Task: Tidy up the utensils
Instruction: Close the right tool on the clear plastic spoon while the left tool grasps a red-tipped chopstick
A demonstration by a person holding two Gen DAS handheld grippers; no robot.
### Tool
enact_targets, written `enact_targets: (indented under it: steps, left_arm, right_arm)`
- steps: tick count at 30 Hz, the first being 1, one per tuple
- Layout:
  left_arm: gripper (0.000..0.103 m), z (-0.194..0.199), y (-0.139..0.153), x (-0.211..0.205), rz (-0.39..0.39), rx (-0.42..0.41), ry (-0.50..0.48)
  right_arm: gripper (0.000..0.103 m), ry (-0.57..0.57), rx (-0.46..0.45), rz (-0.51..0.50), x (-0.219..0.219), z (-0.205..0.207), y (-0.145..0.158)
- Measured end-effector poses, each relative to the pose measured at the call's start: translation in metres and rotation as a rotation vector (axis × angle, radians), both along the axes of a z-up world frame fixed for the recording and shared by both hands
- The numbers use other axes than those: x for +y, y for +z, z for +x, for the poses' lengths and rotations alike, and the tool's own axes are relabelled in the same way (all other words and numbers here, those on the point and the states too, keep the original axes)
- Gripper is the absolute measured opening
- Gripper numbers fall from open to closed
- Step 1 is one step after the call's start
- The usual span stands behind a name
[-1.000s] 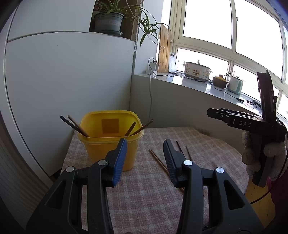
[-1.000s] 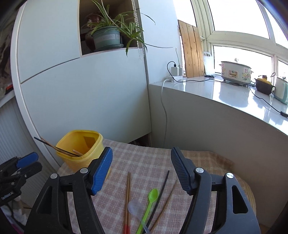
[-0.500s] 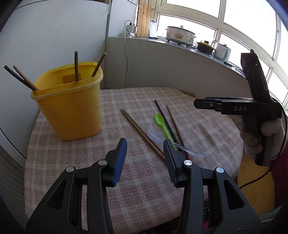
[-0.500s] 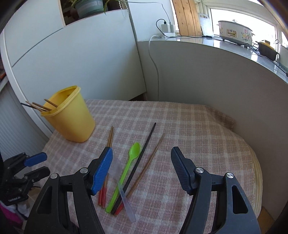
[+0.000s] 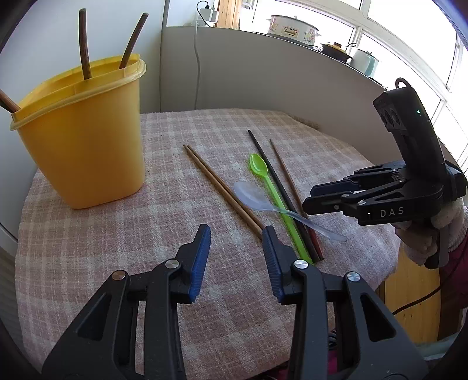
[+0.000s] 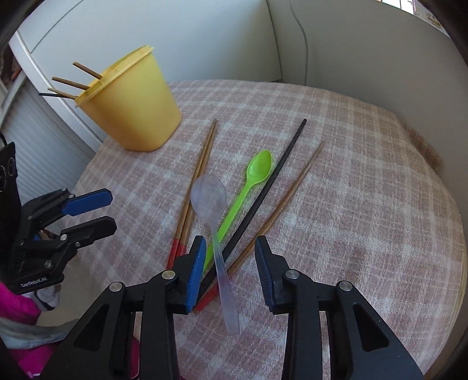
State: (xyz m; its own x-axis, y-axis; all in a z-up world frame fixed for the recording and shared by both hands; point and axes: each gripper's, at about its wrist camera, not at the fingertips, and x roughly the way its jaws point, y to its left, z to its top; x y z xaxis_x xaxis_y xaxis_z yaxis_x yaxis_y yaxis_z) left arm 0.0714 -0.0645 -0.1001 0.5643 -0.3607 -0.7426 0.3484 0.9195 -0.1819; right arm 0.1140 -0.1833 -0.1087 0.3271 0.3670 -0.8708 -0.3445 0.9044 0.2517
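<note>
A yellow tub stands at the cloth's far left with several chopsticks leaning in it. On the cloth lie a brown chopstick pair, a clear spoon, a green spoon, a black chopstick and a single brown chopstick. My right gripper hangs over their near ends. Its jaws are closing, with the clear spoon's handle between the pads but untouched. My left gripper hovers over bare cloth beside the pair's near end. Its jaws are closing slightly on nothing.
A checked cloth covers the small round table, whose edge drops off near both grippers. White cabinet and wall panels close the back. A cord hangs down the wall. Cookers sit on the sill. A gloved hand holds the right gripper.
Both grippers have sunk and tipped down toward the table, so the utensils now fill the views. The right jaws have narrowed; the left jaws have narrowed only a little.
</note>
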Motion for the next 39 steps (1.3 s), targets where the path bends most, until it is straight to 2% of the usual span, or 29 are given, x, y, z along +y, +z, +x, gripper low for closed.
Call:
enact_targets:
  steps: [6, 12, 15, 20, 23, 33, 39]
  left_arm:
    - [0.034, 0.008, -0.007, -0.003, 0.008, 0.017, -0.001]
    - [0.033, 0.016, -0.014, -0.003, 0.002, 0.043, -0.001]
    - [0.032, 0.019, -0.017, -0.004, 0.006, 0.050, -0.001]
    - [0.032, 0.024, -0.019, -0.011, 0.020, 0.046, -0.004]
    - [0.028, 0.028, -0.021, -0.013, 0.027, 0.050, -0.002]
    - [0.027, 0.042, -0.030, -0.027, 0.050, 0.061, 0.005]
    - [0.026, 0.053, -0.038, -0.037, 0.055, 0.073, 0.019]
  right_arm:
    - [0.024, 0.069, 0.015, -0.022, 0.013, -0.003, -0.008]
    - [0.020, 0.132, 0.011, -0.101, 0.029, -0.001, -0.015]
    - [0.016, 0.144, 0.012, -0.125, 0.033, 0.001, -0.018]
    - [0.015, 0.140, 0.019, -0.137, 0.034, 0.003, -0.022]
    - [0.014, 0.145, 0.022, -0.139, 0.036, 0.004, -0.023]
    - [0.009, 0.030, 0.058, -0.091, 0.020, 0.013, -0.023]
    - [0.007, -0.075, 0.109, -0.011, 0.005, 0.016, -0.025]
